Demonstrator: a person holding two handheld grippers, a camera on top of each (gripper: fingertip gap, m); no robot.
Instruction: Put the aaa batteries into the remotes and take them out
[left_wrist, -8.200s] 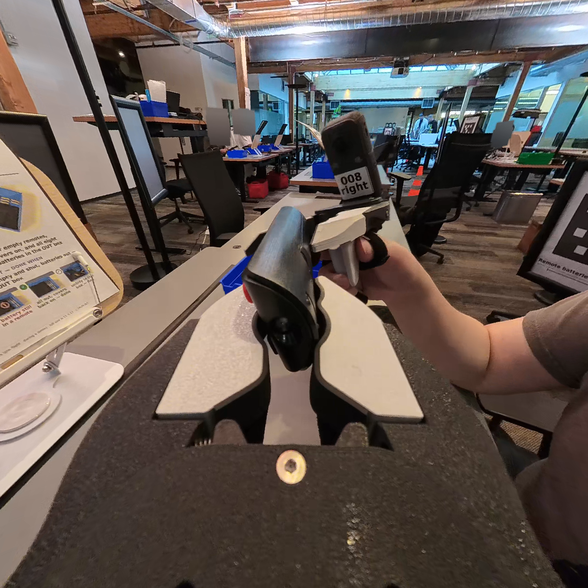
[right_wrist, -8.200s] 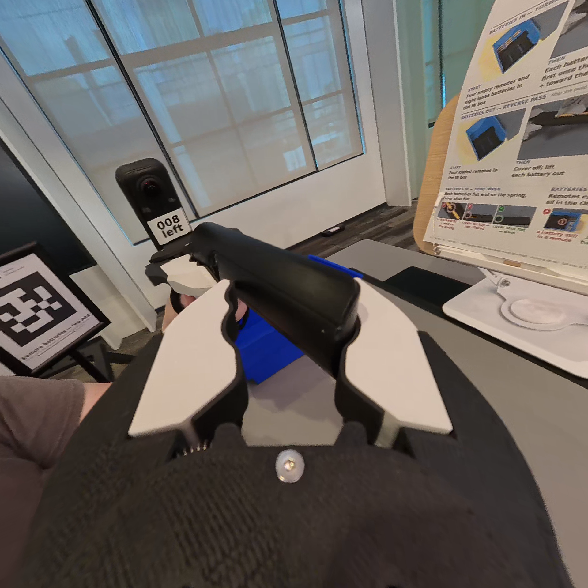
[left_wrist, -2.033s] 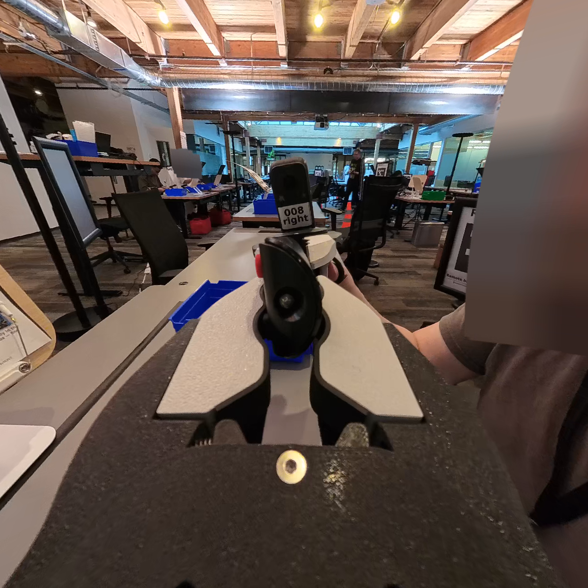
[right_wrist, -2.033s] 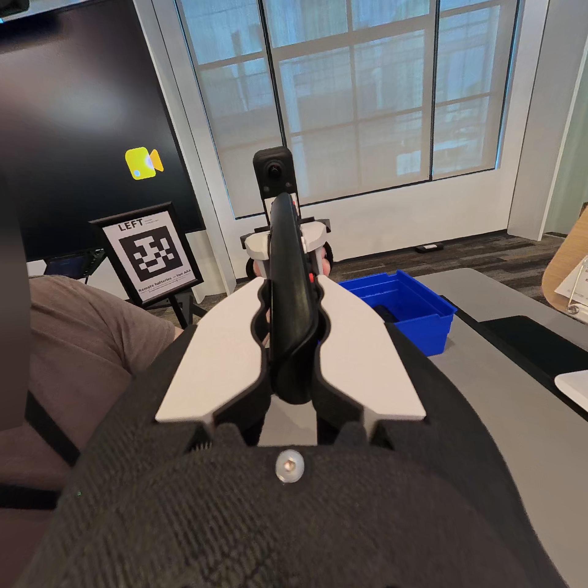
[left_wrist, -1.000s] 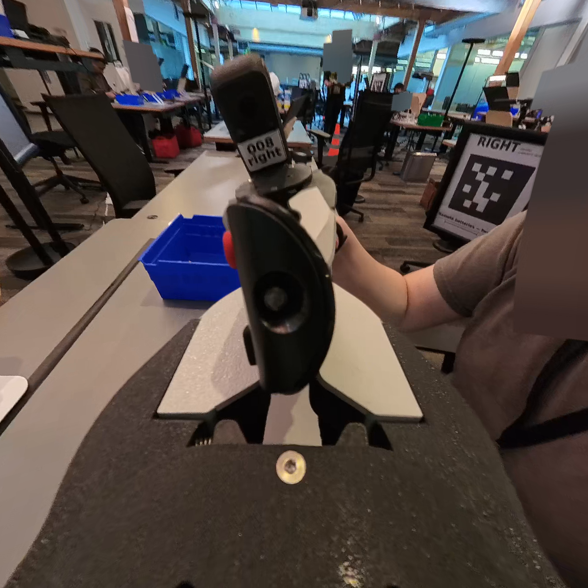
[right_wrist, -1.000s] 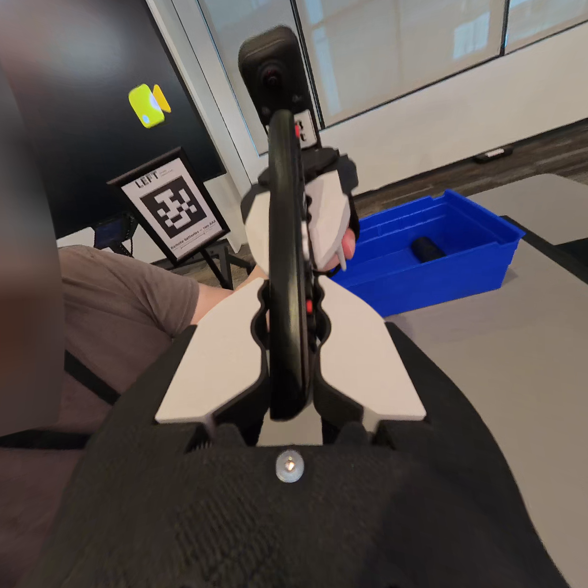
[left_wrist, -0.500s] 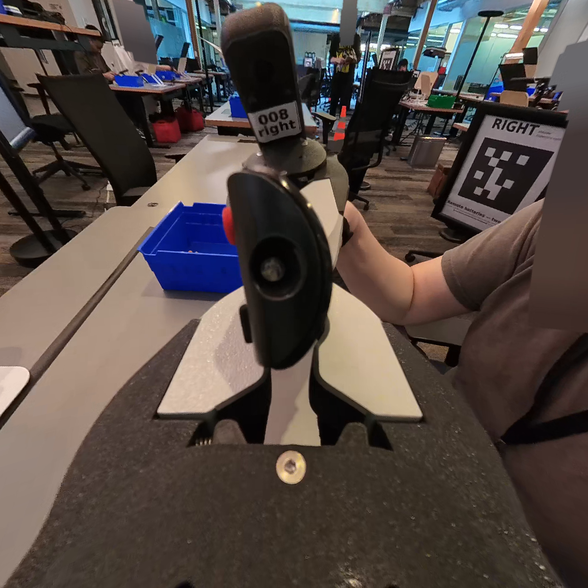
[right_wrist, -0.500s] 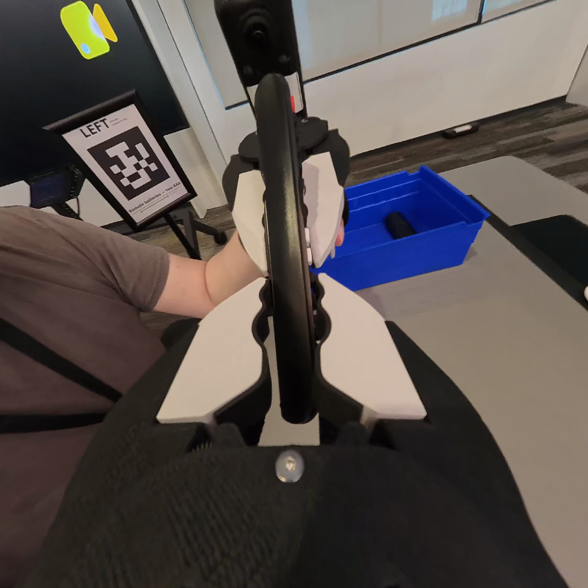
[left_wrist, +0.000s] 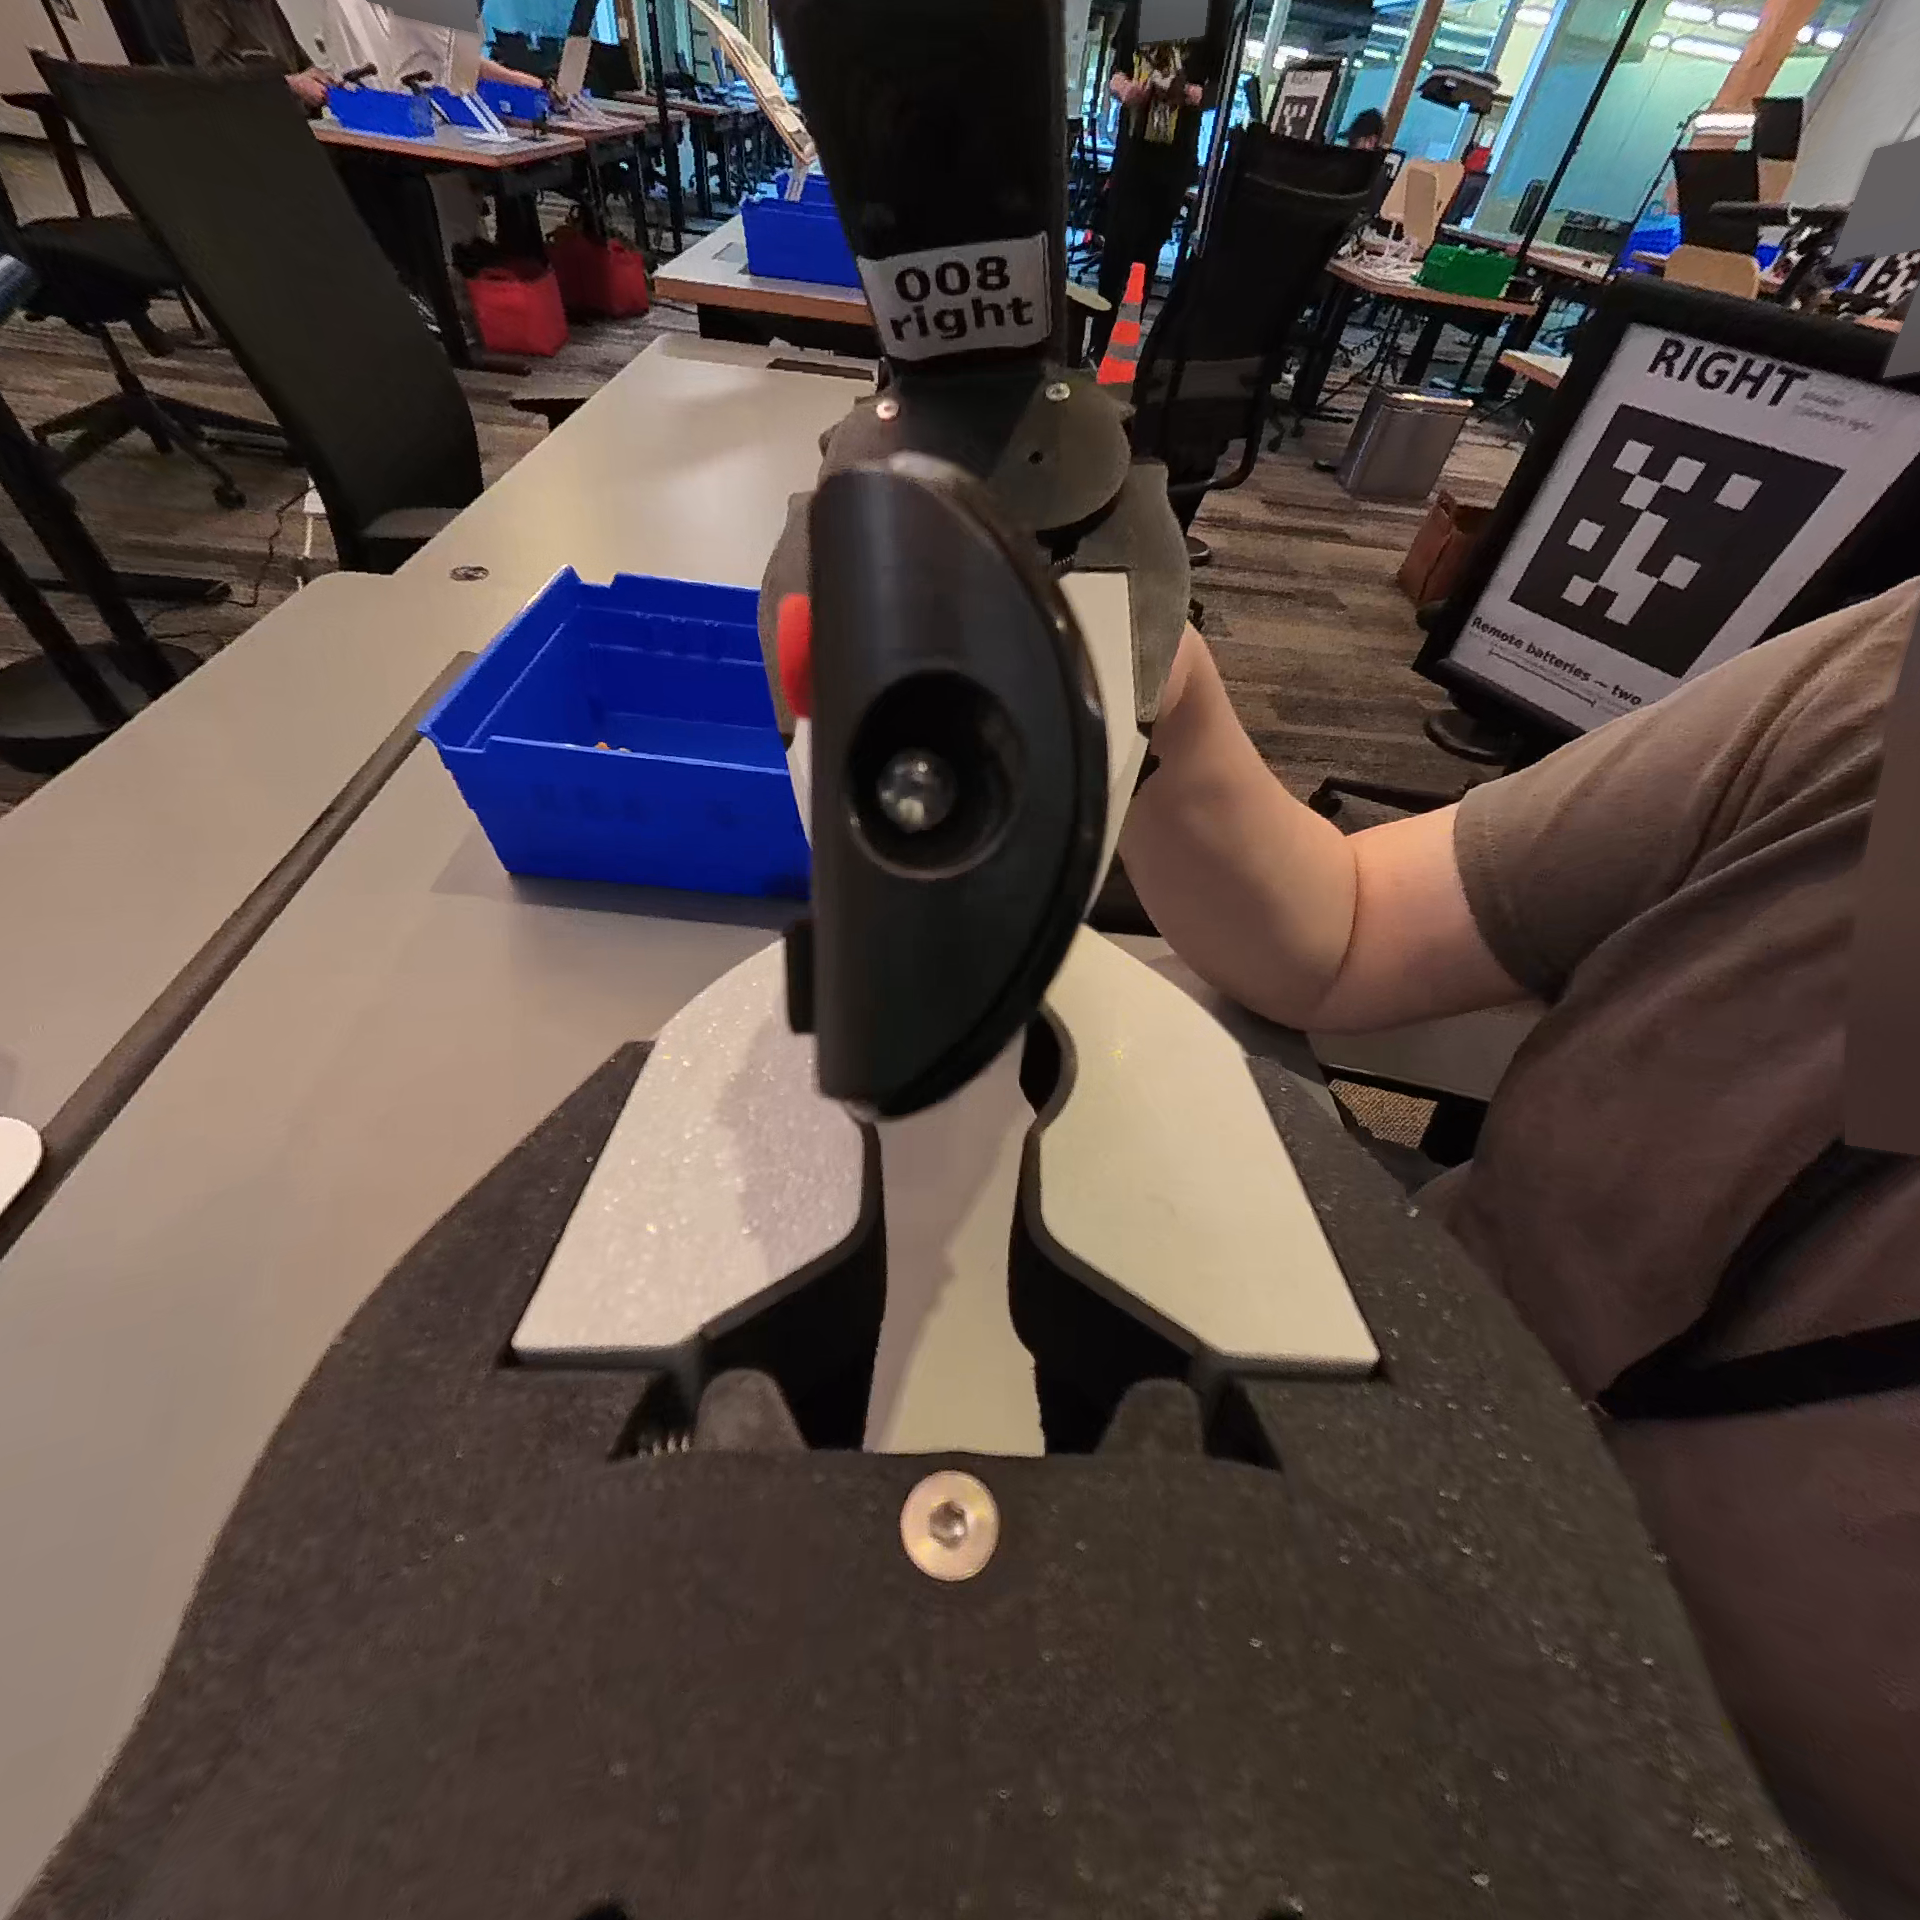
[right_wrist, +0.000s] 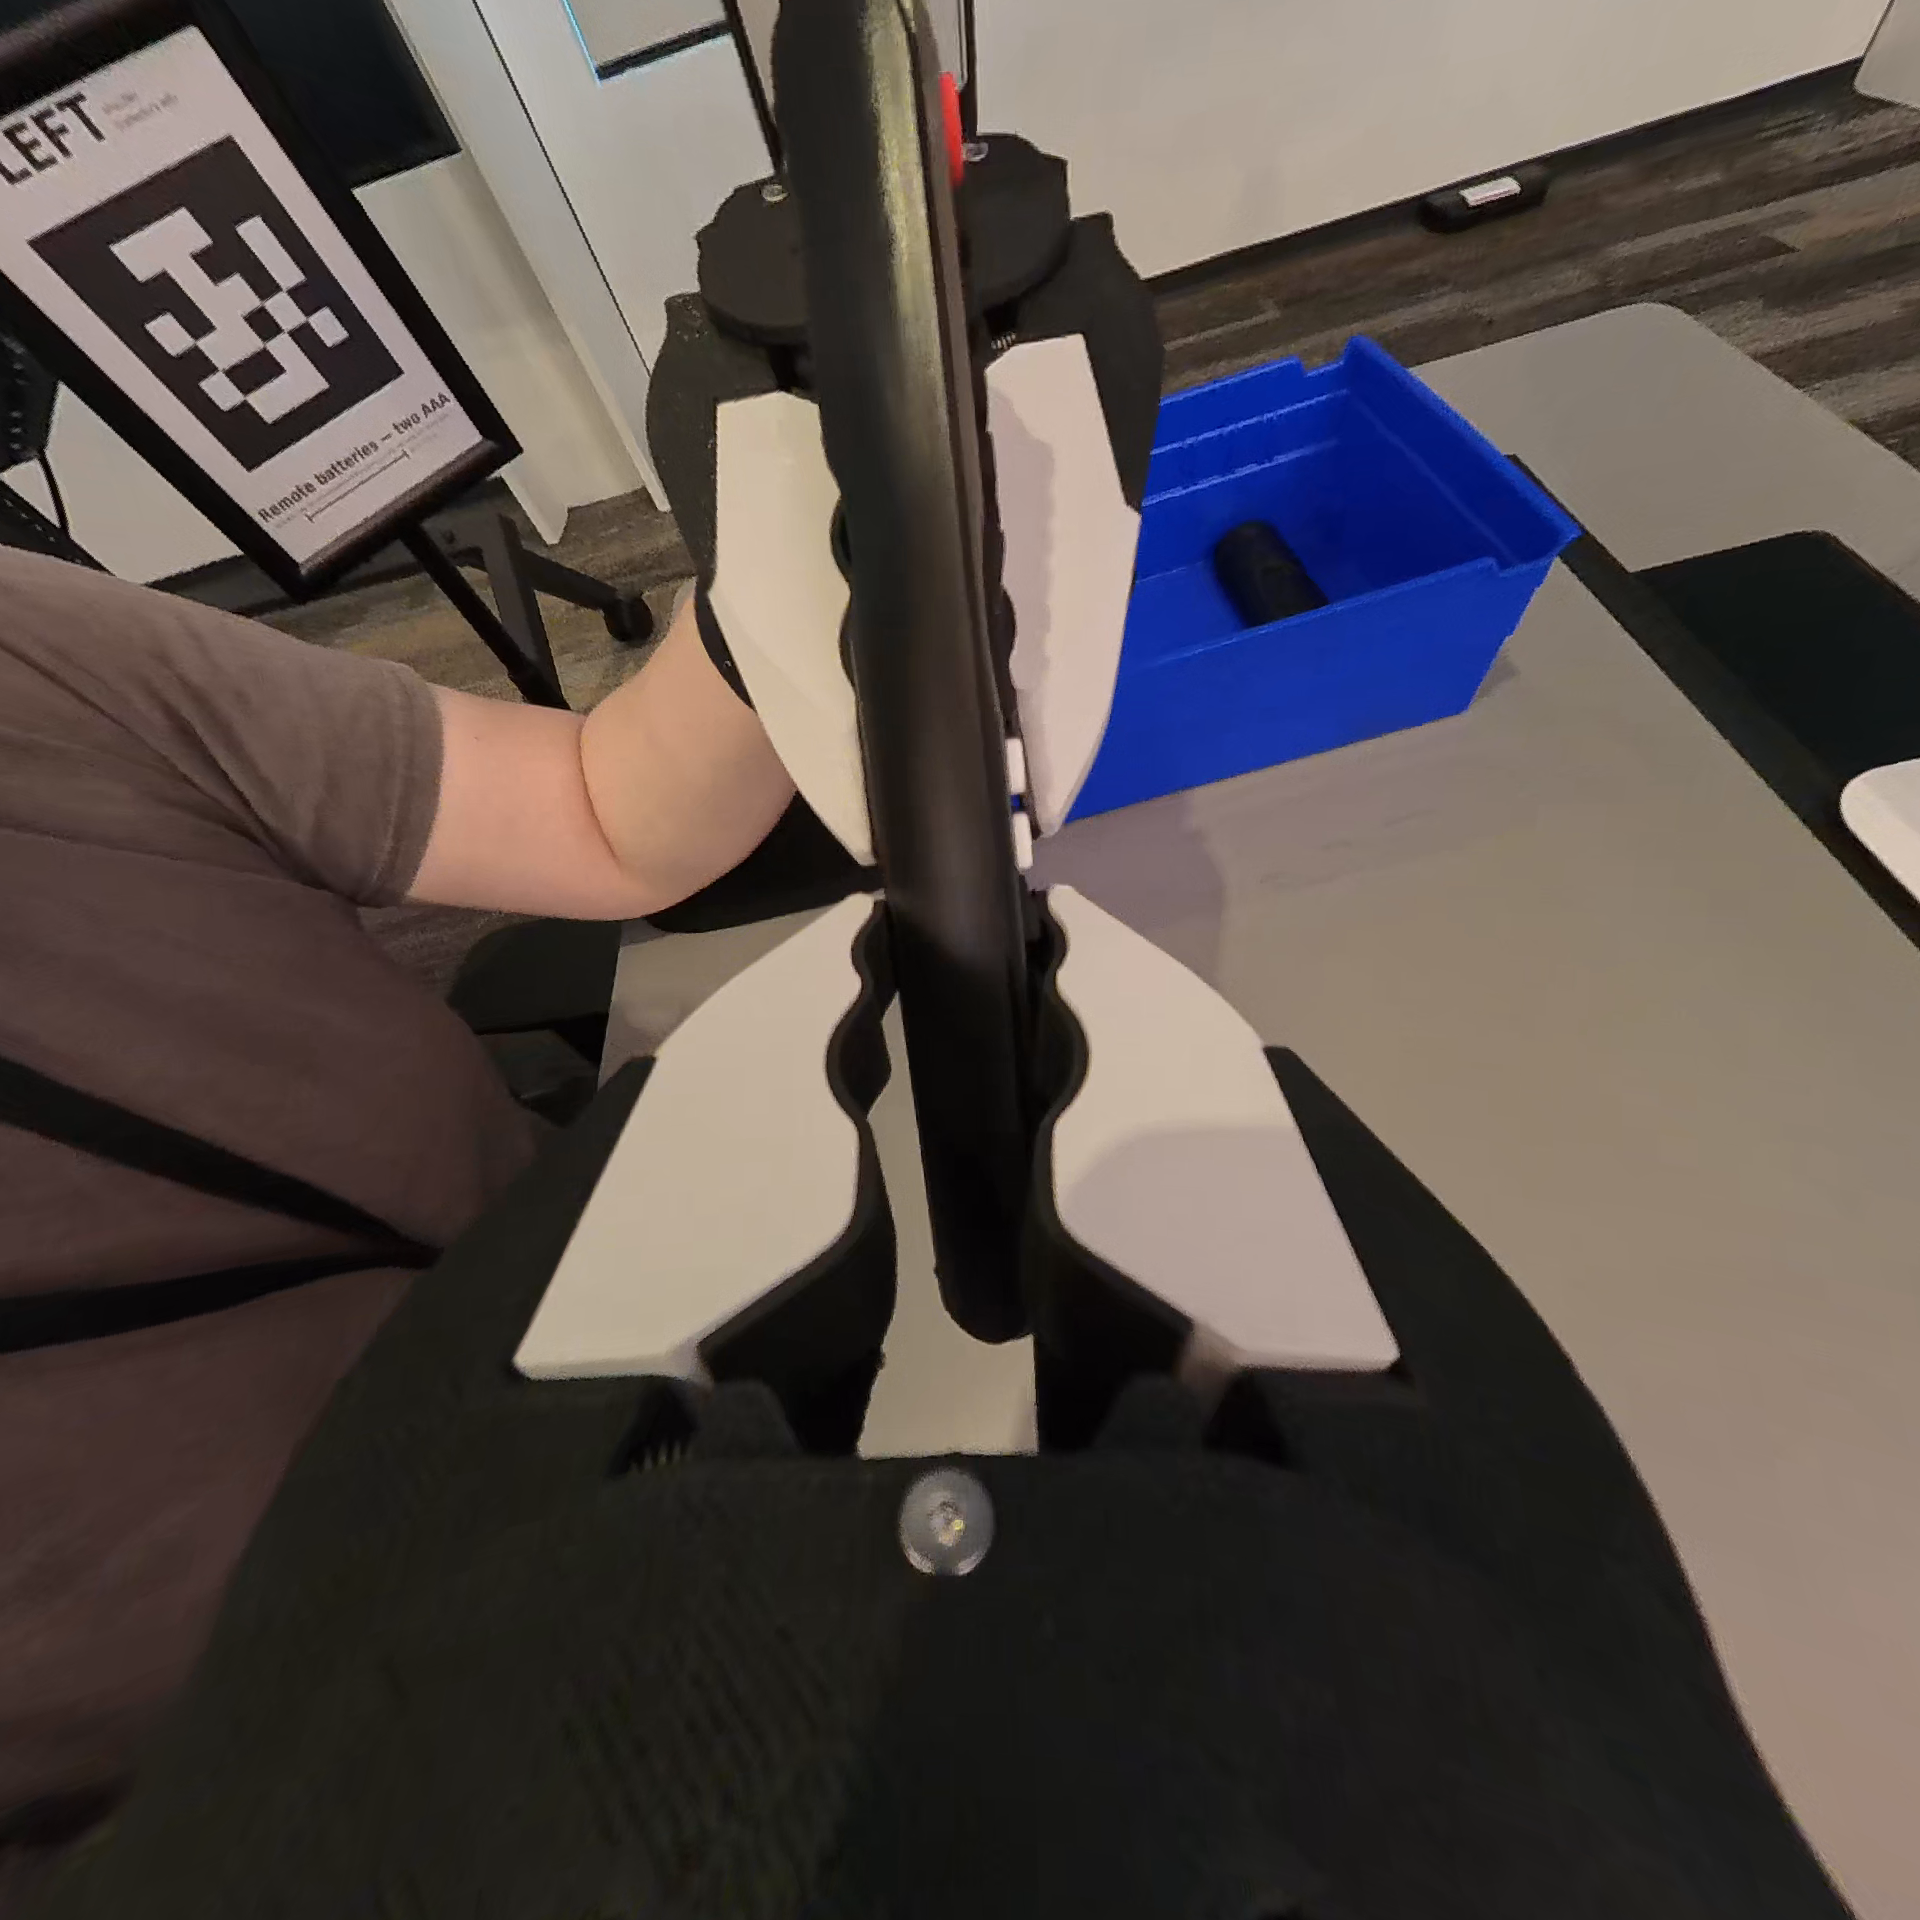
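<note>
Blue plastic bin (left_wrist: 623, 790) sits on grey table (left_wrist: 312, 1039), far left. Slim black remote (left_wrist: 940, 790) is held mid-air above table: left gripper (left_wrist: 940, 1049) and right gripper (right_wrist: 961, 997) both pinch it, facing each other.

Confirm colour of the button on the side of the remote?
Red. The button sits on the black remote, clearest in the left wrist view.

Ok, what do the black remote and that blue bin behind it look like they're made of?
The black curved remote looks like moulded hard plastic with a satin sheen: soft highlights run along its edge, and a red button sits on its side. The blue open-topped bin also looks like rigid moulded plastic, semi-glossy, with crisp ribbed walls. Neither can be confirmed by look alone.
</note>
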